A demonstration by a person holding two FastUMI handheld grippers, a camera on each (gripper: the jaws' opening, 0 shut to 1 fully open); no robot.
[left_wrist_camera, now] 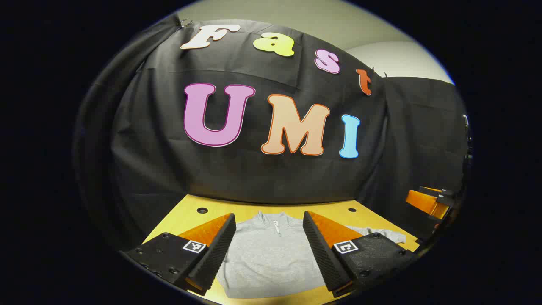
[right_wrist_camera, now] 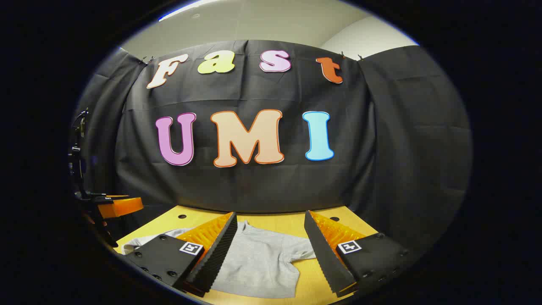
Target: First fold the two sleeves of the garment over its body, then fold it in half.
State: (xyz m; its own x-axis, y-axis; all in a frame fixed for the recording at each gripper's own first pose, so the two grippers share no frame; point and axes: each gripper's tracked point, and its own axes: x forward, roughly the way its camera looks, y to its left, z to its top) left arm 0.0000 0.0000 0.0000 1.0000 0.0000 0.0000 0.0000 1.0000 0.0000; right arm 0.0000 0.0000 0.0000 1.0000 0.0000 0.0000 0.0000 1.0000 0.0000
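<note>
Soft grey knit garment [left_wrist_camera: 271,258] lies flat on smooth wooden table [left_wrist_camera: 186,216]; left gripper [left_wrist_camera: 269,254] and right gripper [right_wrist_camera: 269,254] gape empty.

1. The left gripper view rides on the left gripper [left_wrist_camera: 269,220] and looks forward and slightly down, from low over the near edge of the yellow wooden table [left_wrist_camera: 190,214], toward the black cloth back wall [left_wrist_camera: 254,178].
2. The right gripper view rides on the right gripper [right_wrist_camera: 269,220], at much the same height, facing the same wall.
3. Both views share the table, the wall and the light grey zip-neck sweatshirt [left_wrist_camera: 269,258] lying flat just ahead.
4. The right gripper shows at the right edge of the left gripper view; the left gripper shows at the left edge of the right gripper view.
</note>
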